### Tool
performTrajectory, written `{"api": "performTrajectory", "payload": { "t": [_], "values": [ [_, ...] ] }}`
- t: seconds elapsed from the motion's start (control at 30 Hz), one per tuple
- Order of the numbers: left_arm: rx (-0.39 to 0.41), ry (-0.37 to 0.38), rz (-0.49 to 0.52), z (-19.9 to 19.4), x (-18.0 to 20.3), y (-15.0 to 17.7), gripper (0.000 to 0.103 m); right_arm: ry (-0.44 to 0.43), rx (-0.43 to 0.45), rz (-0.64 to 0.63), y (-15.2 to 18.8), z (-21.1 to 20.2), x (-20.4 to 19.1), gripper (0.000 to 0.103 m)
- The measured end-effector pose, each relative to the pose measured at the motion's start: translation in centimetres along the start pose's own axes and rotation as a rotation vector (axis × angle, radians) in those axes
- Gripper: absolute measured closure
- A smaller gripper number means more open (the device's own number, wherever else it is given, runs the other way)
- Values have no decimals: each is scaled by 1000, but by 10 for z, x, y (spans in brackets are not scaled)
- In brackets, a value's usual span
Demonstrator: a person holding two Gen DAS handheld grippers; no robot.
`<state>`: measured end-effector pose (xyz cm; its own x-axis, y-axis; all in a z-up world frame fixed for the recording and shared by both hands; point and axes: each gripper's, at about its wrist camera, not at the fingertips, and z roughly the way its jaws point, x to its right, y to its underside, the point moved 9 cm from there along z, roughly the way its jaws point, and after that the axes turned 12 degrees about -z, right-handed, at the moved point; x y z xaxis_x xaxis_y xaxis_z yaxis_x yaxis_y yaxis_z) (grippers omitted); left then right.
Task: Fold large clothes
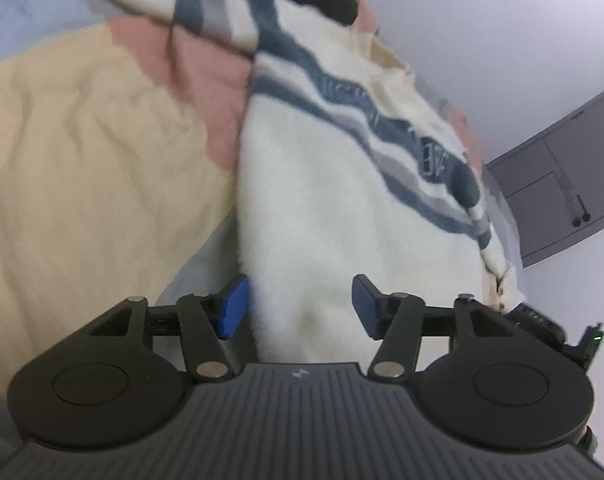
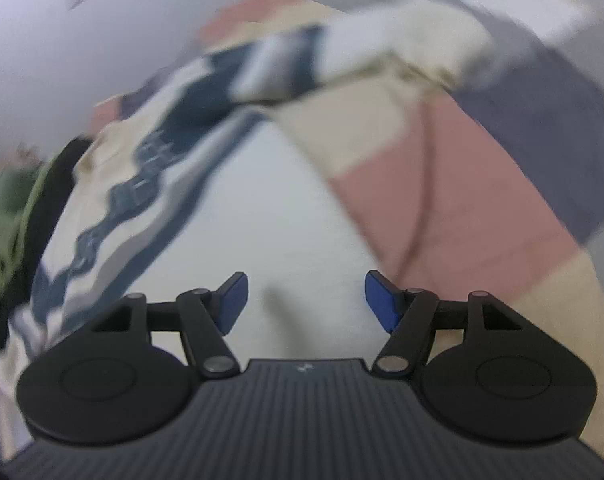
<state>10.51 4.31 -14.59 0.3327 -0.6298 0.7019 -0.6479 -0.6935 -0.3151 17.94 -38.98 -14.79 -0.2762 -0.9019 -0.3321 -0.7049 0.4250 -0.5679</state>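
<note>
Between spread pads of left hand-held gripper (image 1: 301,306): fuzzy cream sweater (image 1: 322,216) w/ navy stripes; right hand-held gripper (image 2: 305,302) also apart.

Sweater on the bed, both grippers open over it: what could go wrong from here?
1. Both views are motion-blurred, so the left gripper or right gripper may close off the intended spot on the sweater.
2. The sweater lies on a patchwork quilt; a deep pinch could catch the quilt too.
3. One sleeve lies bunched; folding now may trap the wrinkle.
</note>
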Motion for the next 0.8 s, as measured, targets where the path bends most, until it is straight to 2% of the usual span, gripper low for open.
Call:
{"api": "performTrajectory", "payload": {
  "t": [0.07, 0.2, 0.33, 0.4, 0.57, 0.7, 0.8],
  "values": [
    [15, 22, 25, -5, 7, -1, 39, 3, -43, 89, 7, 10, 14, 31],
    [76, 63, 96, -16, 23, -3, 39, -99, -90, 229, 15, 22, 20, 28],
    [104, 74, 134, -21, 31, -2, 39, -261, -115, 266, 19, 18, 1, 25],
    [104, 68, 118, -21, 28, -4, 39, -292, -80, 248, 15, 10, -4, 25],
    [138, 106, 59, -31, 23, -14, 39, -443, -13, 277, 9, -18, -13, 25],
    [119, 103, 59, -27, 23, -12, 39, -616, 12, 310, 4, -38, -22, 25],
    [96, 98, 74, -22, 24, -7, 38, -622, 11, 273, 5, -41, -29, 25]
  ]
}}
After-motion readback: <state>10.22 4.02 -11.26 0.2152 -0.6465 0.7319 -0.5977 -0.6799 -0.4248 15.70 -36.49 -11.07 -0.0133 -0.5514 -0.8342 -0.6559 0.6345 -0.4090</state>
